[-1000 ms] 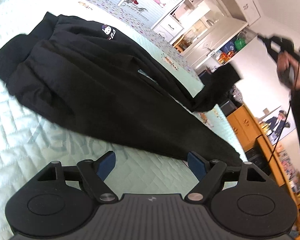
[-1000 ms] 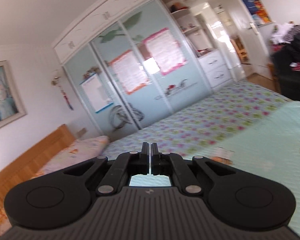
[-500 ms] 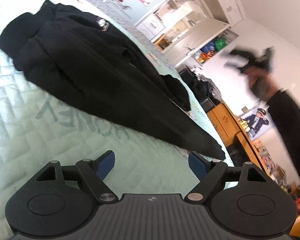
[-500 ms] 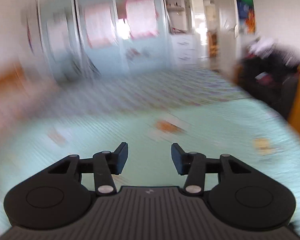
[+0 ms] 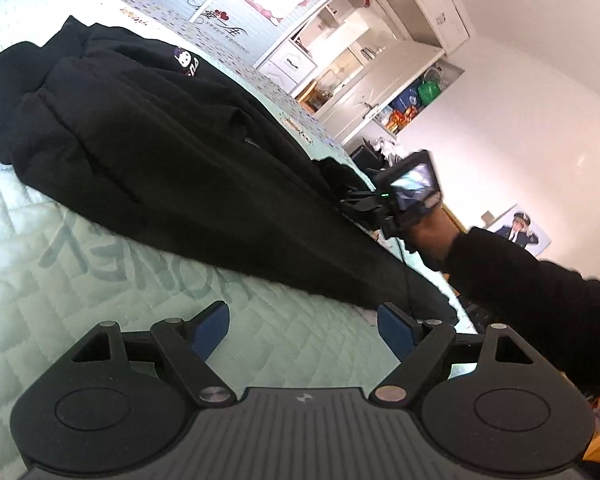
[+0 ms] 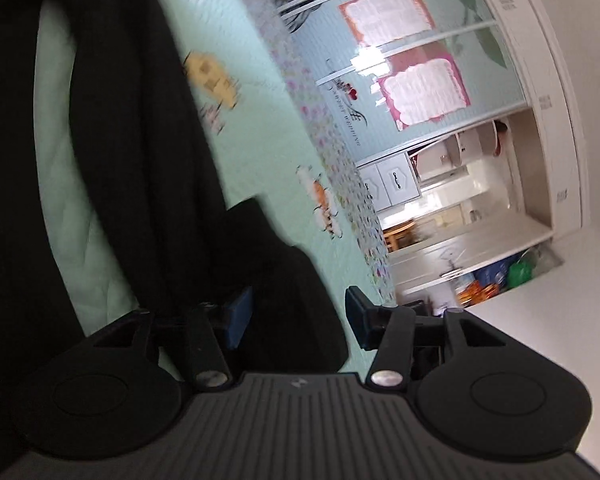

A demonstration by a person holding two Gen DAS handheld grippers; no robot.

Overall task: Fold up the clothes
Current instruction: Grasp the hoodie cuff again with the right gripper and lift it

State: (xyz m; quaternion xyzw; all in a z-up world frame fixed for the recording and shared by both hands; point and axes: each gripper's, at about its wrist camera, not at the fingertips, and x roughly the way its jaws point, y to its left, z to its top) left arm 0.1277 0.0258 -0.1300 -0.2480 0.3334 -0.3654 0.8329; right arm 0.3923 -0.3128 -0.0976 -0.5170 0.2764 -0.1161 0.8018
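Lying on 1 bed (image 5: 60, 240): 1 black garment (image 5: 160, 168), 2 parted hand-held grippers.

Your right wrist view is smeared by motion blur, so the black garment (image 6: 132, 160) shows no seams, and the frame's left edge cuts it off. In your left wrist view the right hand-held gripper (image 5: 354, 200) meets dark cloth; its fingertips cannot be made out. Your sleeve (image 5: 540, 304) runs off the right edge.

black hoodie (image 5: 148, 152) spread, partly folded, on mint quilt (image 5: 40, 280)
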